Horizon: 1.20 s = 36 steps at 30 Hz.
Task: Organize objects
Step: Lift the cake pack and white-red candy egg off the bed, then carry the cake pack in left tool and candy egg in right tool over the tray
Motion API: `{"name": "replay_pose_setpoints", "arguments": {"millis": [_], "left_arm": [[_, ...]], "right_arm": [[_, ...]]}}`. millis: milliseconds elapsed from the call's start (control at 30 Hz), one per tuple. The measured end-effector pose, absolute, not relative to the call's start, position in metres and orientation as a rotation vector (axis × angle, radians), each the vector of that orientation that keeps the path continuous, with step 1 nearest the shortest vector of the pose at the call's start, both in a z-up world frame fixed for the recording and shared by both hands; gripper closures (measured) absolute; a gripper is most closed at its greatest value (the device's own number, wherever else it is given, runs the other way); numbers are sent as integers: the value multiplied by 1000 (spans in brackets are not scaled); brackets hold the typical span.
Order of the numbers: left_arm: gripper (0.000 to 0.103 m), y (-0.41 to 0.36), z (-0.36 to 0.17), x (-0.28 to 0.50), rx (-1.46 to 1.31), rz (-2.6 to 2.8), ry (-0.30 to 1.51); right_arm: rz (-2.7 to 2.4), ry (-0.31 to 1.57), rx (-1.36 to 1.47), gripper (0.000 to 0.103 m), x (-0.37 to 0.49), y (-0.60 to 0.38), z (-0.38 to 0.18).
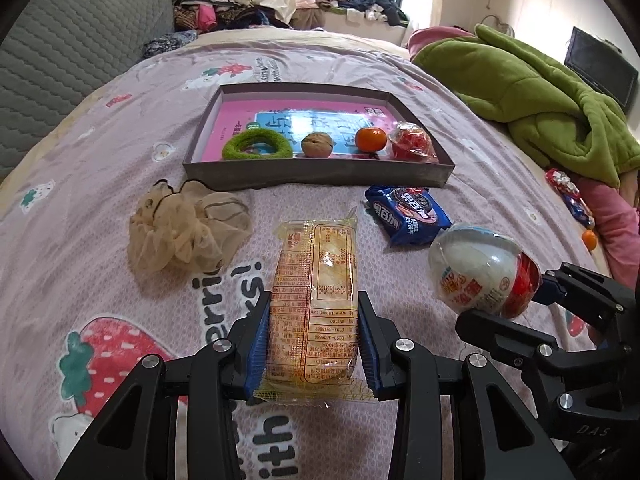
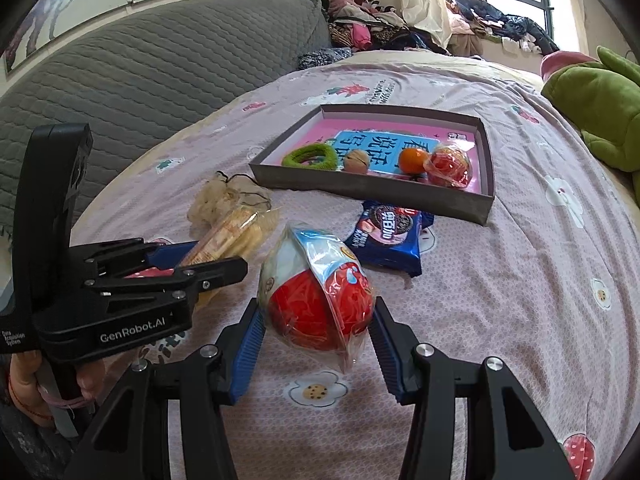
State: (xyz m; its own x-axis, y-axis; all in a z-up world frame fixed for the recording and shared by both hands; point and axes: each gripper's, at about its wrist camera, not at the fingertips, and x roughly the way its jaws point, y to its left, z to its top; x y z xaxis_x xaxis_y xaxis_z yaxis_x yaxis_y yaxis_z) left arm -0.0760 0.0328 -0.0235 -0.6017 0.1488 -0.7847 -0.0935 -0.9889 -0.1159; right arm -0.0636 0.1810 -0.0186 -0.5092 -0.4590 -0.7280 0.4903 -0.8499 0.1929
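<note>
My left gripper (image 1: 313, 306) is shut on a yellow cracker packet (image 1: 314, 292), held lengthwise between the blue pads above the bedspread; it also shows in the right wrist view (image 2: 230, 236). My right gripper (image 2: 318, 312) is shut on a red-and-white wrapped egg toy (image 2: 320, 292), which also shows in the left wrist view (image 1: 480, 270). A grey tray (image 1: 316, 174) lies ahead, holding a green ring (image 1: 258, 145), a walnut (image 1: 317, 145), a tangerine (image 1: 371, 139) and a second wrapped red egg (image 1: 412, 143).
A blue cookie packet (image 1: 408, 214) and a beige mesh scrunchie (image 1: 186, 228) lie on the pink bedspread before the tray. A green blanket (image 1: 540, 100) and loose snacks (image 1: 570, 196) lie at the right. A grey headboard (image 1: 68, 60) stands at the left.
</note>
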Motion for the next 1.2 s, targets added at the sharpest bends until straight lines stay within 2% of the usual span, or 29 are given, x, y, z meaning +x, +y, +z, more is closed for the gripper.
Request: {"name": "replay_pose_setpoints", "arguments": {"millis": [767, 1200], "left_arm": [[63, 29, 23, -46, -1195, 2845, -75], [63, 26, 35, -40, -1134, 2873, -94]], "right_arm": [[-2383, -1, 935, 51, -40, 178, 24], [-2466, 33, 847, 51, -35, 180, 36]]}}
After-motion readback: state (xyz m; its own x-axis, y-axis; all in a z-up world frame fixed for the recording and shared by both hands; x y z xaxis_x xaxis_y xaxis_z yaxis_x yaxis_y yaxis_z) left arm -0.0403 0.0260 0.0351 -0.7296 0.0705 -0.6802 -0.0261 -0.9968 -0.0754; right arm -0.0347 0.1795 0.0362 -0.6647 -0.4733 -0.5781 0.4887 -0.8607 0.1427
